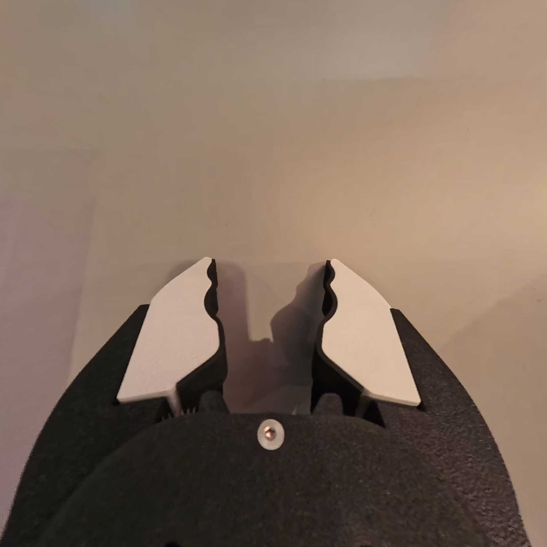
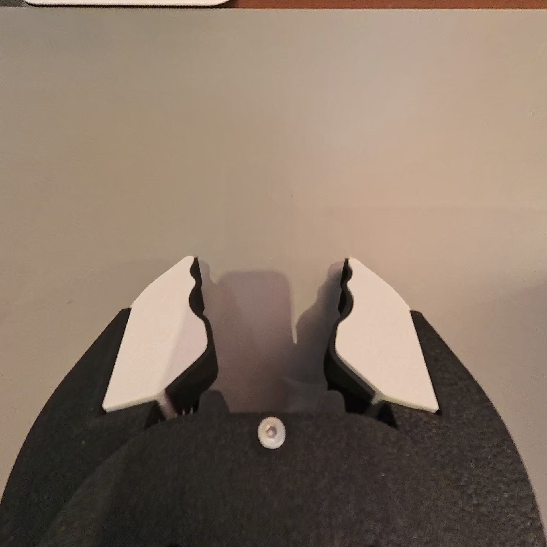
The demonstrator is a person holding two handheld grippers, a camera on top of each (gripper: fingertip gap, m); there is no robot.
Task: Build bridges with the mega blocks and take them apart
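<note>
Two hand-held grippers were all you had in front of you, each over a bare stretch of counter. Your left hand-held gripper [image 1: 270, 262] had its white fingers [image 1: 177, 331] spread apart with nothing between them, the black wavy pads facing each other across an open gap. Beneath it the counter [image 1: 266, 133] was a plain, matte beige surface, lit warmer toward the right and cooler and greyer at the far left. Soft shadows of the fingers fell on the counter right under the tips, so the gripper sat close above it or on it; which, I cannot tell.

Your right hand-held gripper [image 2: 272, 259] was likewise parted and held nothing, its shadow lying on the counter between the fingers [image 2: 381, 340]. In that view the counter [image 2: 266, 118] ran to a straight far edge at the top of the picture. Beyond the edge showed a reddish-brown strip [image 2: 384, 3], and at the top left a white object with a rounded corner [image 2: 124, 2], only its near edge in view.

No mega blocks appeared in either wrist view, so their place cannot be told from these pictures. Little of the room showed beyond the counter.
</note>
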